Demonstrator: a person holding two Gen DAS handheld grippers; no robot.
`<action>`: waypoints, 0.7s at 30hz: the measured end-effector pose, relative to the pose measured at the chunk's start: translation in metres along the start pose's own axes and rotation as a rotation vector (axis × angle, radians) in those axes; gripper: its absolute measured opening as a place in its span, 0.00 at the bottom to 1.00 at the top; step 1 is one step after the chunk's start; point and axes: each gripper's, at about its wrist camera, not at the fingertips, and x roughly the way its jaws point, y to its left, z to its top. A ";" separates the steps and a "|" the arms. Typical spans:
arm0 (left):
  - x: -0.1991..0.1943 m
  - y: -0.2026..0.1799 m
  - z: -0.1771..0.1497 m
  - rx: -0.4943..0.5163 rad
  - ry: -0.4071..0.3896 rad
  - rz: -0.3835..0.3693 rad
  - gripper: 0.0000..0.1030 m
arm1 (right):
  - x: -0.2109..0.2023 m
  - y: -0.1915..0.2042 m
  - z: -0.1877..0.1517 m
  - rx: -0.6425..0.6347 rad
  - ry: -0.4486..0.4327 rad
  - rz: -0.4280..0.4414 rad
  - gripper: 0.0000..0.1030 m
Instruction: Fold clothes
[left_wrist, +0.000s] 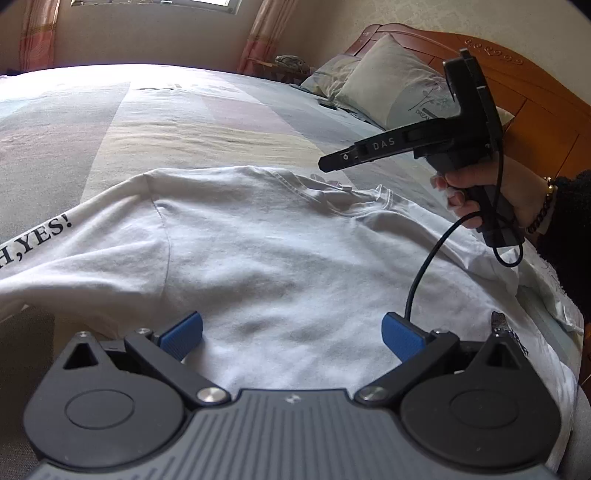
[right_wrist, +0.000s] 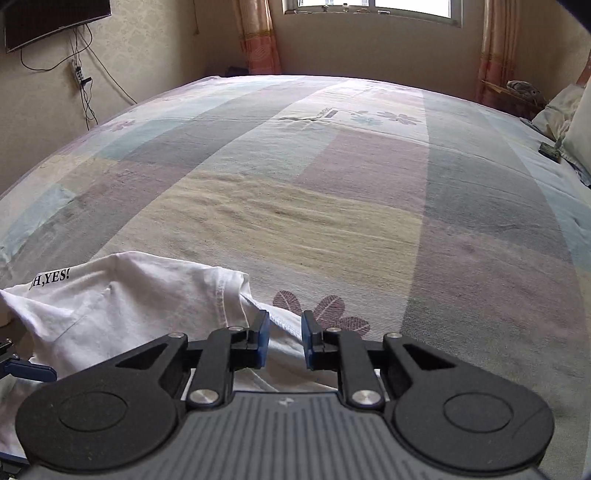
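The shirt (left_wrist: 266, 251) lies spread on the near edge of the bed (left_wrist: 184, 122), one sleeve out left. Your left gripper (left_wrist: 291, 332) hangs wide over its body; your right gripper (right_wrist: 283, 339), narrowly parted, straddles the hem but grips nothing. Judging by that, you're setting up a fold: close on an edge.

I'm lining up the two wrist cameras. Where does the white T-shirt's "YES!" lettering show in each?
Left wrist: "YES!" lettering at the far left edge, on the white T-shirt.
Right wrist: lettering lower left.
Shared landmark: the pink curtain.
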 end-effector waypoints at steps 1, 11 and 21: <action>-0.001 0.003 0.001 -0.008 -0.002 0.005 0.99 | 0.008 0.003 0.004 -0.012 0.006 -0.002 0.25; 0.000 0.003 -0.001 -0.004 -0.004 0.005 0.99 | 0.056 0.023 -0.005 -0.142 0.041 0.012 0.51; 0.001 0.006 -0.001 -0.011 -0.012 -0.002 0.99 | 0.067 0.043 0.010 -0.266 0.001 -0.076 0.11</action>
